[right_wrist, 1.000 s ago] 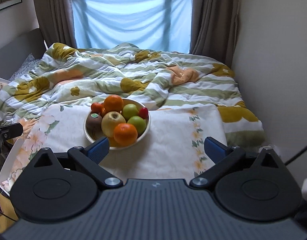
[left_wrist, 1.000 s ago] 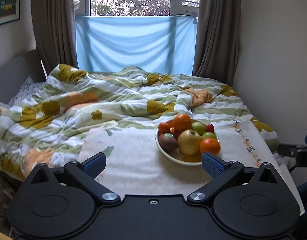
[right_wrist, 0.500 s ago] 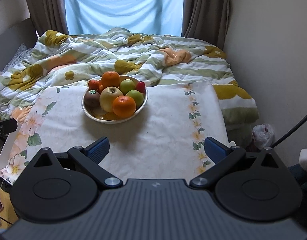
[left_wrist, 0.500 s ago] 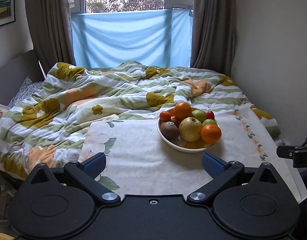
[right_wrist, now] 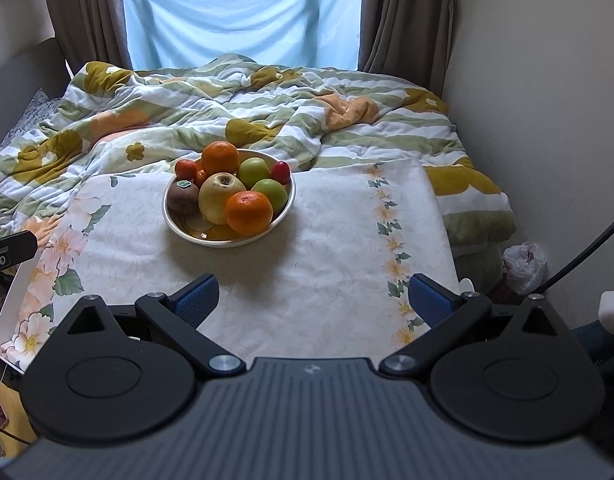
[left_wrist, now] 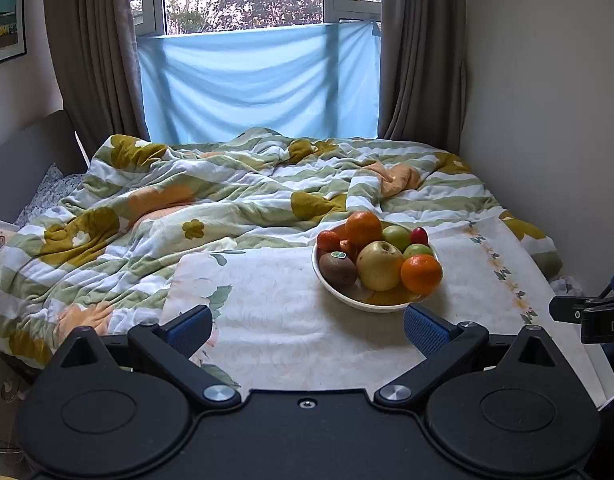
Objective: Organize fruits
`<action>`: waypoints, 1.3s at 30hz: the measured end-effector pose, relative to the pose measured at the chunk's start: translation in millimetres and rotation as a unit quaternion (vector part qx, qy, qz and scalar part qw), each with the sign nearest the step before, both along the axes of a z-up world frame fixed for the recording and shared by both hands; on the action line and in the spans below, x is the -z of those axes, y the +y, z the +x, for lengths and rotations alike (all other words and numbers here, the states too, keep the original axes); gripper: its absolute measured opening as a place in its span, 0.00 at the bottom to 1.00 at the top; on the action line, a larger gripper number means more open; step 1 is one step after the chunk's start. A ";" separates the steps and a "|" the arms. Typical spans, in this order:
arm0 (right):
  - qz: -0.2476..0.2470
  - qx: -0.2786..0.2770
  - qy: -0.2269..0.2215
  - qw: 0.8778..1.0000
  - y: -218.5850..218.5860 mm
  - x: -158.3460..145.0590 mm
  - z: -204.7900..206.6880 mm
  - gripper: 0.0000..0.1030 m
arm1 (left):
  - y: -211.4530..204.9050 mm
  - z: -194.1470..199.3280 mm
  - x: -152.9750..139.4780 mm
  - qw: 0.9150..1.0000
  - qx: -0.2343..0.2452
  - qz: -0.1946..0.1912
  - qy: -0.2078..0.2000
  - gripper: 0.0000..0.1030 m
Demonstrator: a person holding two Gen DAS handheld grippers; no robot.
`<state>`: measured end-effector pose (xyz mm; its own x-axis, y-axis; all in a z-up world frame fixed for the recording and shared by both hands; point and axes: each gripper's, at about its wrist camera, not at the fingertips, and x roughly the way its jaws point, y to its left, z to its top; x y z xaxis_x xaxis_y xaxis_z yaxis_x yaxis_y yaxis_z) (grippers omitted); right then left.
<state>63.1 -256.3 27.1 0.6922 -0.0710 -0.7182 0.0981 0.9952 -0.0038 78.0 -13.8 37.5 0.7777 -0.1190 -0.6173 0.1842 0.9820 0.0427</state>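
A white bowl (left_wrist: 339, 293) (right_wrist: 175, 227) of fruit stands on a floral-cloth table. It holds a yellow apple (left_wrist: 379, 265) (right_wrist: 219, 197), two oranges (left_wrist: 421, 274) (right_wrist: 249, 213), a kiwi (left_wrist: 338, 269) (right_wrist: 182, 197), green apples (right_wrist: 253, 171), small tangerines and a red fruit (right_wrist: 281, 172). My left gripper (left_wrist: 307, 328) is open and empty, near the table's front, with the bowl just beyond its right finger. My right gripper (right_wrist: 313, 300) is open and empty above the table's front, with the bowl ahead to the left.
The floral tablecloth (left_wrist: 267, 320) (right_wrist: 339, 248) covers a table against a bed with a rumpled striped quilt (left_wrist: 187, 208) (right_wrist: 187, 104). A wall (right_wrist: 547, 120) runs along the right. A plastic bag (right_wrist: 525, 264) lies on the floor by it. Curtains and a window are behind.
Both grippers have risen and pulled back a little, so more of the tablecloth shows in front of the bowl. The jaws stay open. The fruit has not moved.
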 end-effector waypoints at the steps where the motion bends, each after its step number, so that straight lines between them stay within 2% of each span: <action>1: 0.001 0.001 -0.001 1.000 -0.6 0.2 -0.6 1.00 | 0.2 0.4 -0.1 1.000 0.000 0.000 0.000 1.00; 26: 0.009 0.008 0.012 1.000 1.0 4.3 4.9 1.00 | 5.1 6.8 3.4 1.000 -0.005 -0.016 0.016 1.00; 39: 0.008 0.009 0.016 1.000 1.6 8.7 3.4 1.00 | 4.2 4.3 1.7 1.000 -0.002 -0.021 0.004 1.00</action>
